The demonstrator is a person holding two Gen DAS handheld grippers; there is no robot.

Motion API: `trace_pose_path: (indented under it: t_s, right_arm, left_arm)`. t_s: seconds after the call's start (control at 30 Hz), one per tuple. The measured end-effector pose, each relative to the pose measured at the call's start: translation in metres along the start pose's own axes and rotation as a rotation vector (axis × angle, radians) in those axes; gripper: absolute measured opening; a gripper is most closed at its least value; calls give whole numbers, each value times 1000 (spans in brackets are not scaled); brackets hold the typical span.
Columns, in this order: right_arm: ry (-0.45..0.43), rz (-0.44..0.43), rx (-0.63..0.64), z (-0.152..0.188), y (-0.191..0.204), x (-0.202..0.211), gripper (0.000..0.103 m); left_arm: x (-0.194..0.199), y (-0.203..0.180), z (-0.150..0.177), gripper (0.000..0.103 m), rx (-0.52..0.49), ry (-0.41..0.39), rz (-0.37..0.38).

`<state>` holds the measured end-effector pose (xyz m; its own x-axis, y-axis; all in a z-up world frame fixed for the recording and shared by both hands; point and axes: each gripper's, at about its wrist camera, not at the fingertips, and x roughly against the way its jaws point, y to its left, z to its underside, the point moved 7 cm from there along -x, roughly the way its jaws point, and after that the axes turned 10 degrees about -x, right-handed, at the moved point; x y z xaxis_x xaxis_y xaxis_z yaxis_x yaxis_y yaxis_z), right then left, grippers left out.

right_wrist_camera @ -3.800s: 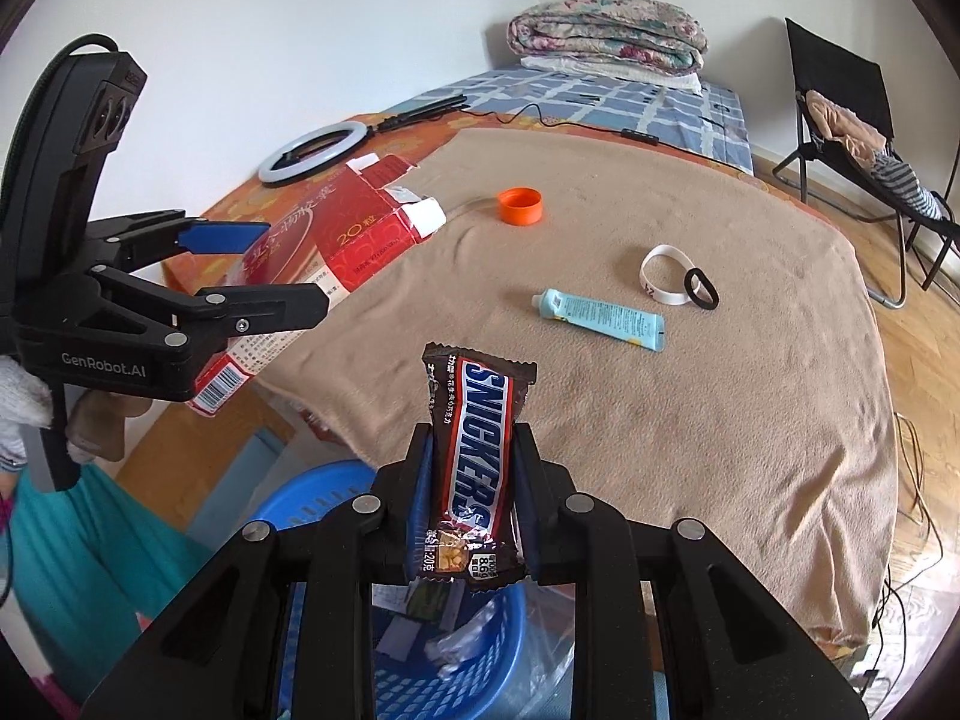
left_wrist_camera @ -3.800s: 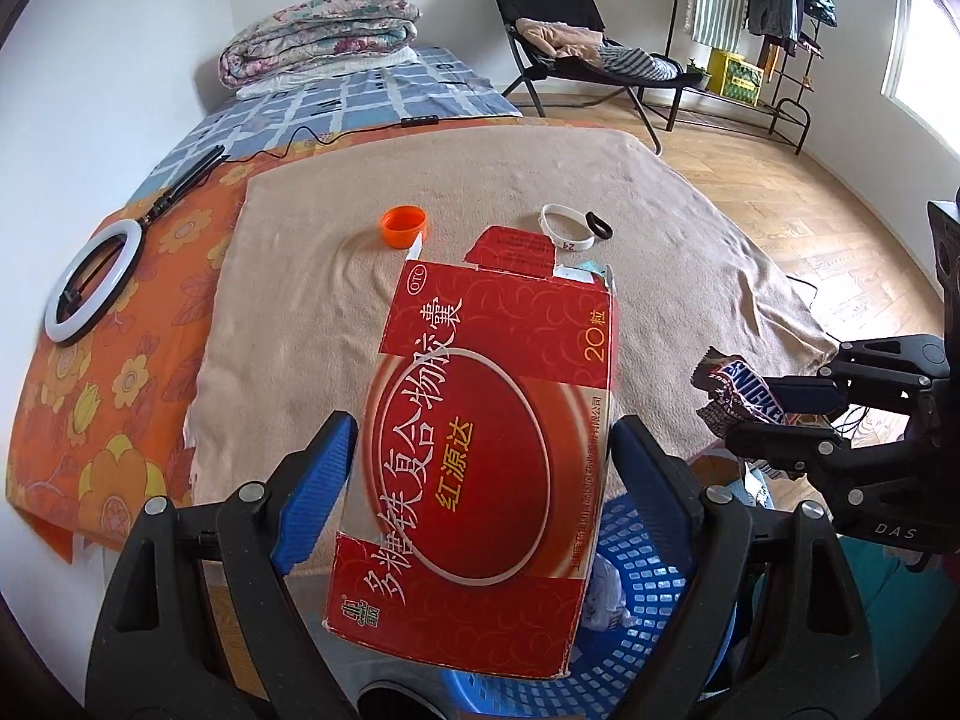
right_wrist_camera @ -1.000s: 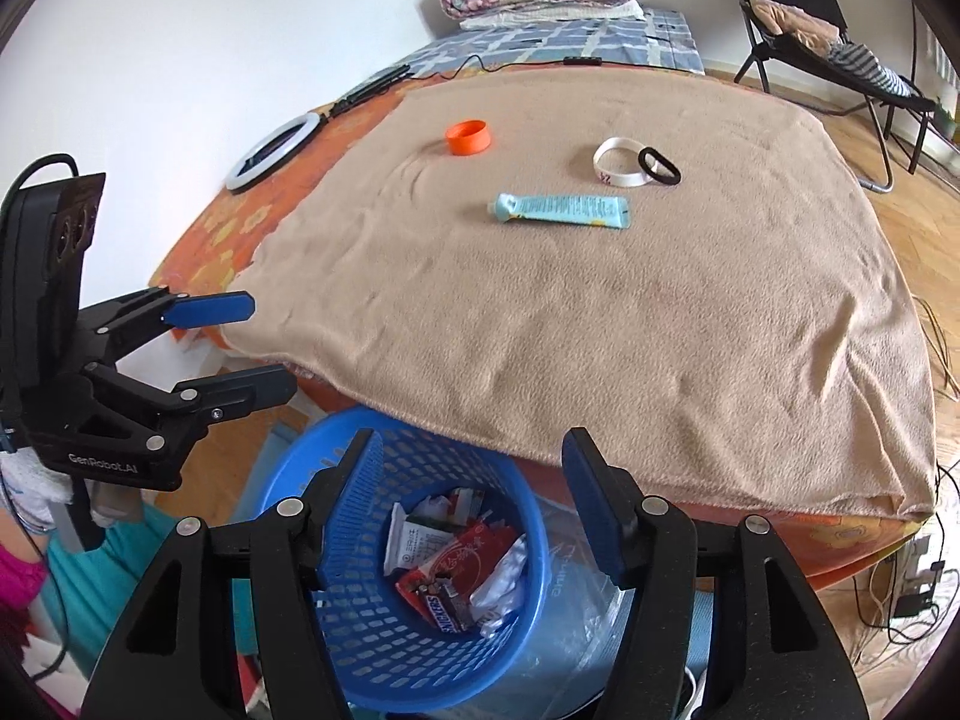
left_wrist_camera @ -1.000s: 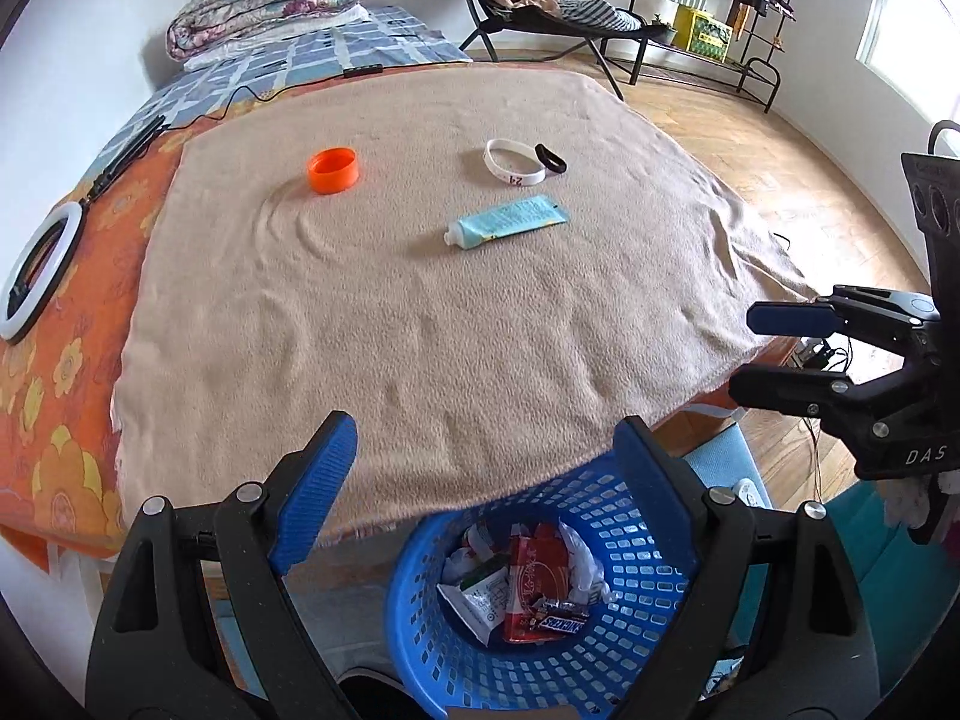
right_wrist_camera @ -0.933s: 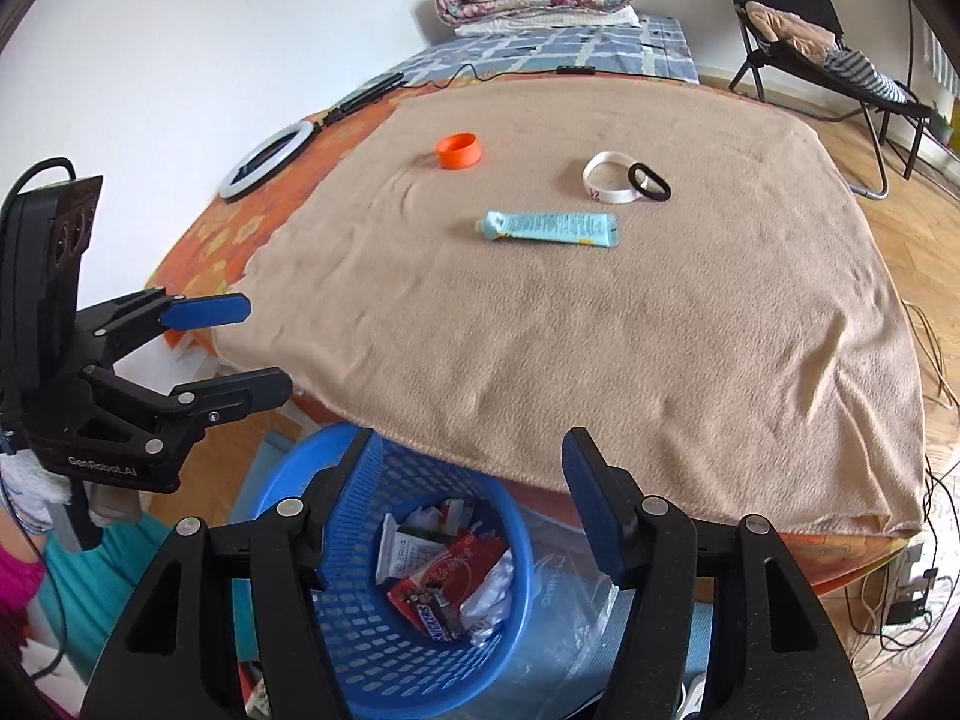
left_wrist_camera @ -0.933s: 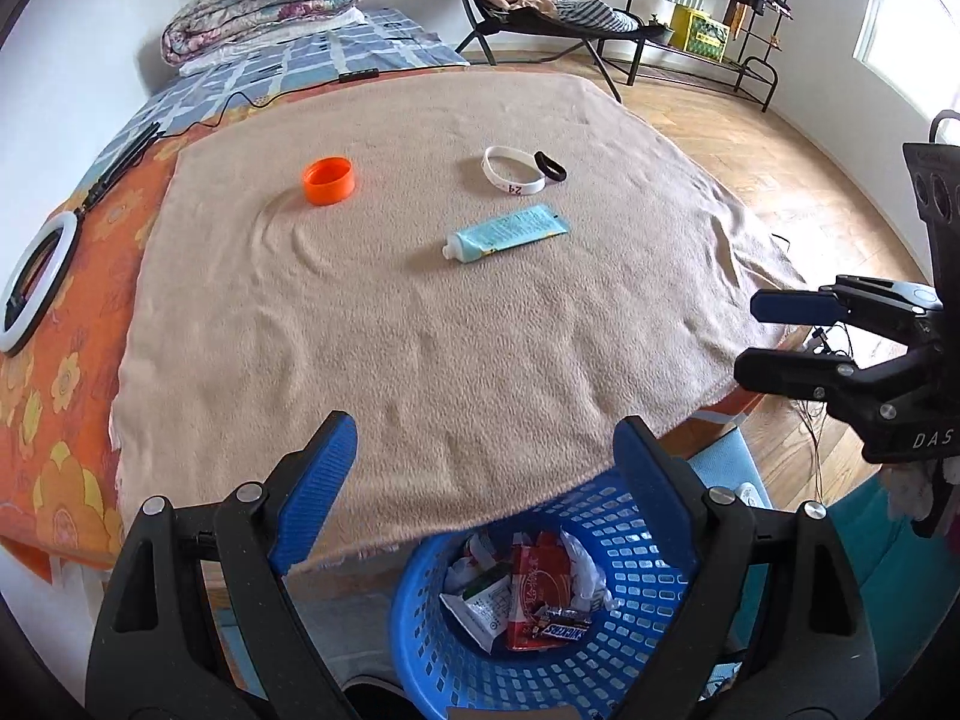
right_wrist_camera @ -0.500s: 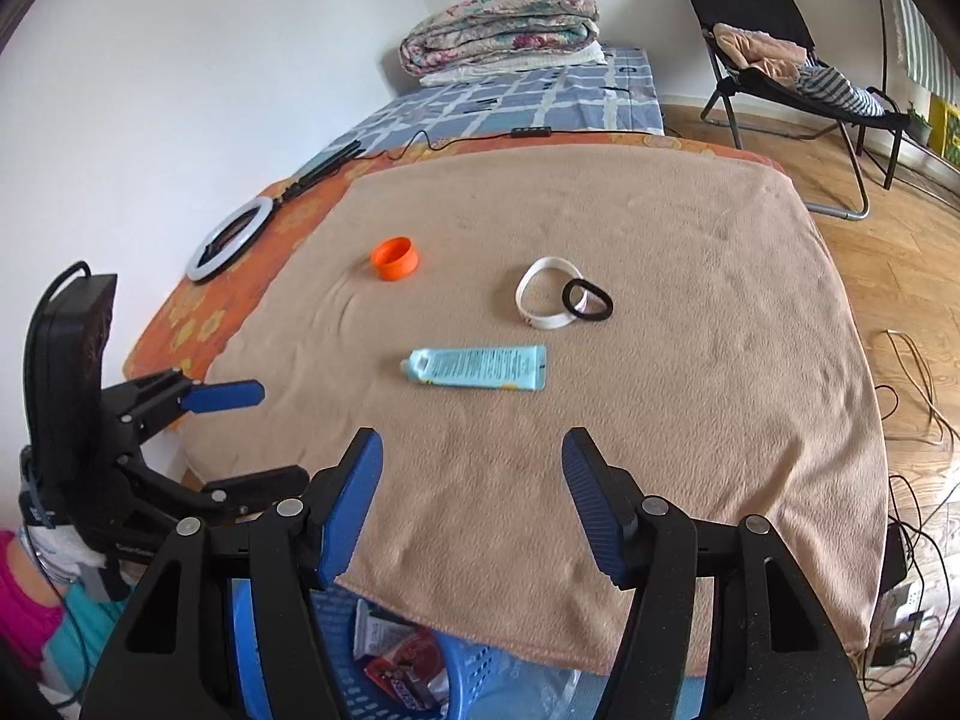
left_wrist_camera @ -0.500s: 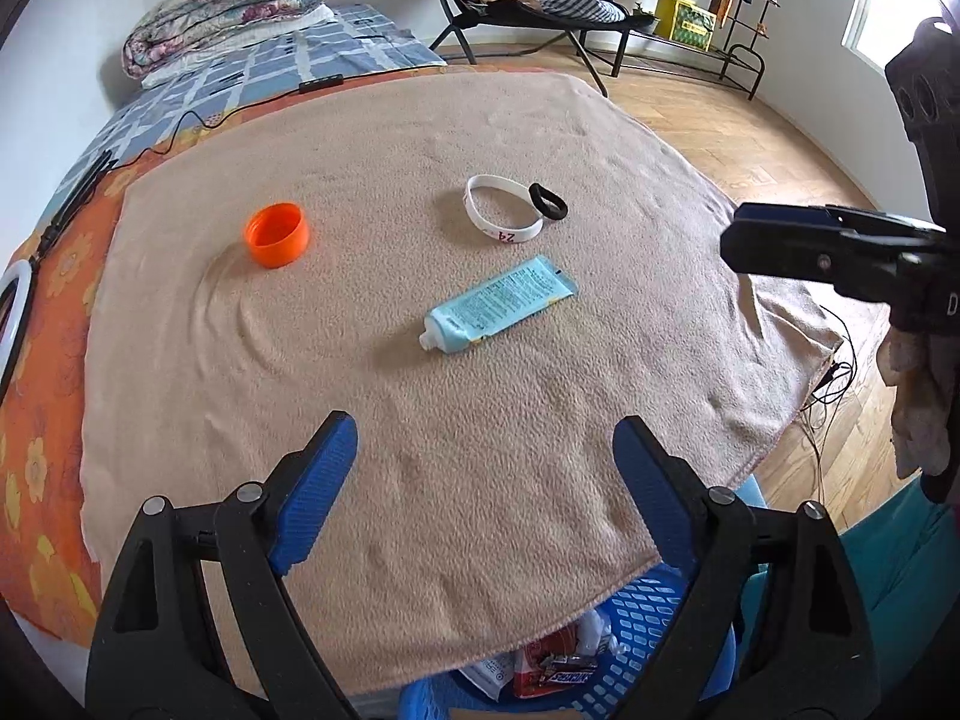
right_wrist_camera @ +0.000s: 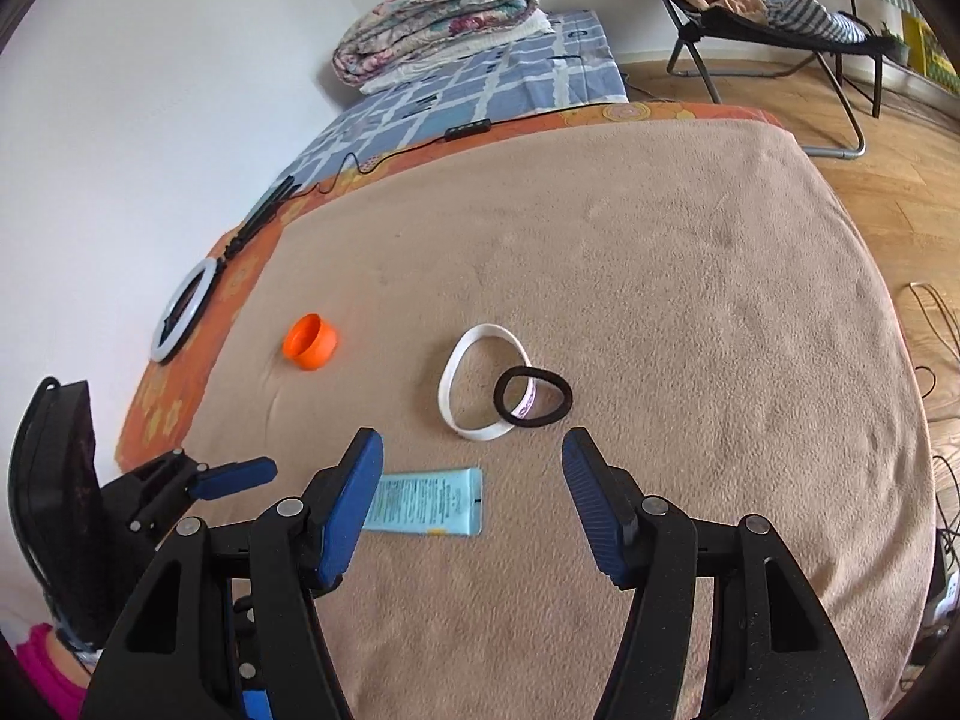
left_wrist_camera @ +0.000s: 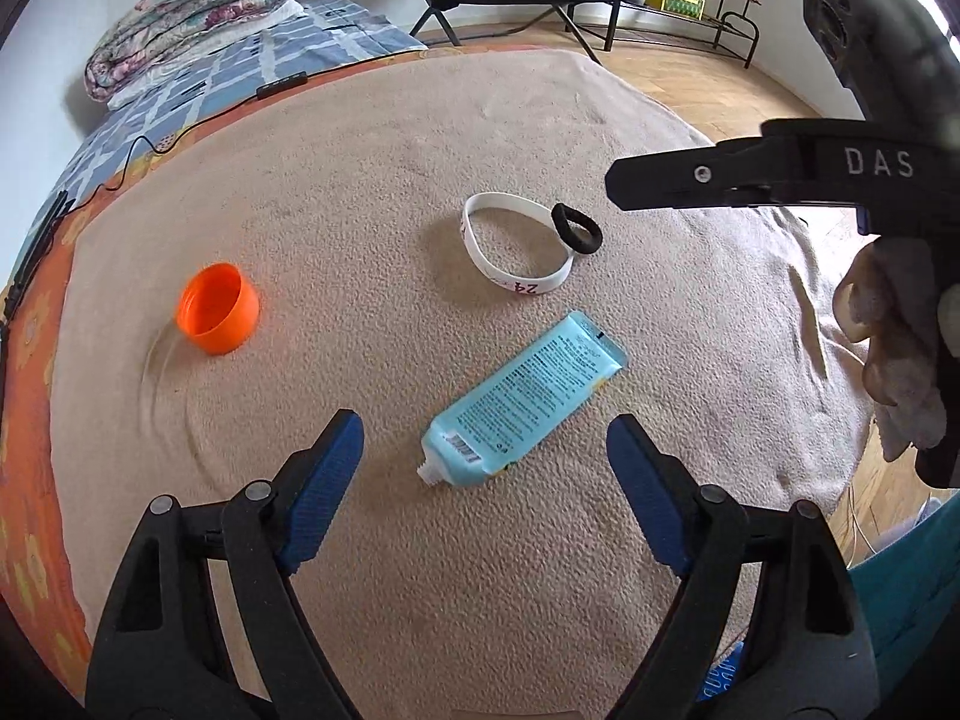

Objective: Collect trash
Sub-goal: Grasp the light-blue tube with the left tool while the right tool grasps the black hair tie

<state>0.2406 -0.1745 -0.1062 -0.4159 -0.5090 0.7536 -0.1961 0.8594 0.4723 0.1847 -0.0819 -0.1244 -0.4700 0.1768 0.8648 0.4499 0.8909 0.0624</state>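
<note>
Trash remaining on the tan blanket (left_wrist_camera: 690,312): a light blue tube (left_wrist_camera: 523,402) near centre, an orange cap (left_wrist_camera: 219,307) to its far left, a white wristband (left_wrist_camera: 517,251) beyond it, touching a black hair tie (left_wrist_camera: 577,229). Left gripper (left_wrist_camera: 485,468) hovers over the tube's cap end, jaws wide but closing, nothing pressed between them. Right gripper (right_wrist_camera: 473,492) stands parted and empty, with the tube's flat end just beside its left finger.

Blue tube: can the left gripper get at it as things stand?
Probably yes. The blue tube lies flat on the beige blanket just ahead of the left gripper, whose jaws are closing slightly with nothing between them. Nothing blocks the way; the right gripper hovers apart.
</note>
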Motion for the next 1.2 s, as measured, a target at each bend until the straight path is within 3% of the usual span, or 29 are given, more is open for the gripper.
trace_pose_path:
  t_s: [0.27,0.67,0.83,1.2]
  right_arm:
    - [32,12,-67,-20,-8,-37,62]
    - [42,107,-63,-25,-14,-65,61]
    - [50,128,-75,-26,-22,-70,52]
    - [55,113,-105,-25,-33,-65,14]
  left_arm:
    - [-23,1,-8,79,-1,25,24]
    - [-44,-6,-5,74,-51,60,21]
    - [-42,-4,-3,61,-40,61,0]
    - [-36,0,2,43,-26,67,-10]
